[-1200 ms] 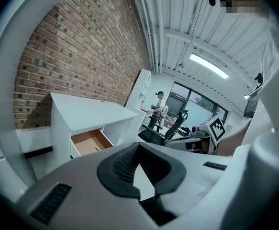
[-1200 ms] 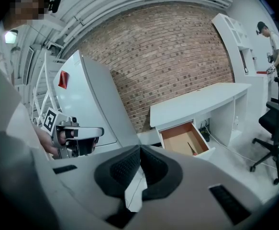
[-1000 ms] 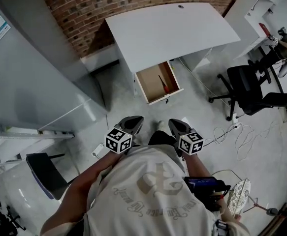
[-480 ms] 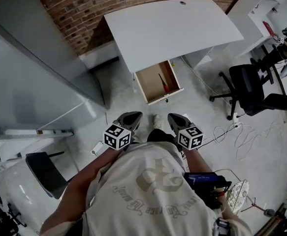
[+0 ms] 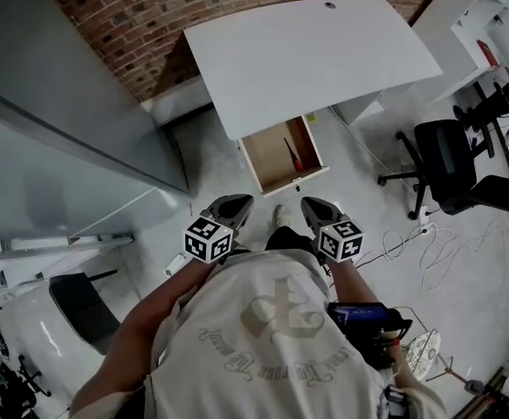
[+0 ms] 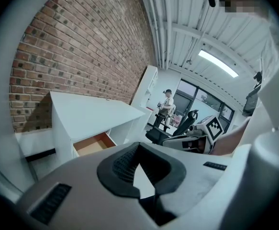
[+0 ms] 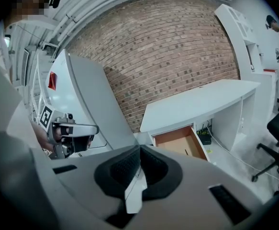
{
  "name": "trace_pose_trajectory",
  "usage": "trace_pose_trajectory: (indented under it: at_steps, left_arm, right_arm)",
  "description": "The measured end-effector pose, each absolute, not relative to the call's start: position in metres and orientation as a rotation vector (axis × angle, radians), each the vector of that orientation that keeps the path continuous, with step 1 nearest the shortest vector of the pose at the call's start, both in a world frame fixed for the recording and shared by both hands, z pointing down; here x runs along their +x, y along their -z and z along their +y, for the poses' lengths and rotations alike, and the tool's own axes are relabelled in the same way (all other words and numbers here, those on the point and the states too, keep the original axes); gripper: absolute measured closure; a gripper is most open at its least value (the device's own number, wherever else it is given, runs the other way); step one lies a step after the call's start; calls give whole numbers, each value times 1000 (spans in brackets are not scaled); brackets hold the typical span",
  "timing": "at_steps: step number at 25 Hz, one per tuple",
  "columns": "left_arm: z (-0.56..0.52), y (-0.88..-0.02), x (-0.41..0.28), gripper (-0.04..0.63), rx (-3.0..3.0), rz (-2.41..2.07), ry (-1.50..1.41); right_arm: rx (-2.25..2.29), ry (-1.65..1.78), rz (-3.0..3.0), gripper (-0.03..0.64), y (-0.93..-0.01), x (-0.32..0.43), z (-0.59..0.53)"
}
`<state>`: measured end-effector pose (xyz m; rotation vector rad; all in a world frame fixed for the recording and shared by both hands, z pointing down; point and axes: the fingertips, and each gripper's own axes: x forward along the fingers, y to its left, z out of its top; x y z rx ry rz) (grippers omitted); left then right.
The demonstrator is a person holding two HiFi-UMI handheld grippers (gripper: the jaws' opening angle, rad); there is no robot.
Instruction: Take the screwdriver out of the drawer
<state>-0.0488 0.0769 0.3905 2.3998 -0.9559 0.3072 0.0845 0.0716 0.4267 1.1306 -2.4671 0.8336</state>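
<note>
The white desk has one wooden drawer pulled open below its front edge. In it lies the screwdriver, red-handled with a dark shaft. My left gripper and right gripper are held side by side in front of my body, well short of the drawer and pointing at it. Both are shut and empty. The left gripper view shows its gripper with tips together and the drawer far ahead. The right gripper in its own view looks at the drawer and the thin screwdriver.
A tall grey cabinet stands at the left, a brick wall behind the desk. A black office chair is at the right with cables on the floor. A black stool is at my lower left. A person stands far off.
I have stepped toward the desk, so the drawer sits slightly nearer the grippers and the cabinet has slid left. Both grippers came along level, still shut.
</note>
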Motion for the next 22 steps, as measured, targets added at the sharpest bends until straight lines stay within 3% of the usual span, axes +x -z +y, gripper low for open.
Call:
trace_pose_trajectory:
  at_steps: [22]
  left_arm:
    - [-5,-429,-14,575,2259,-991,-362]
  right_arm:
    - [1053,-891,-2335,594,-489,117,-48]
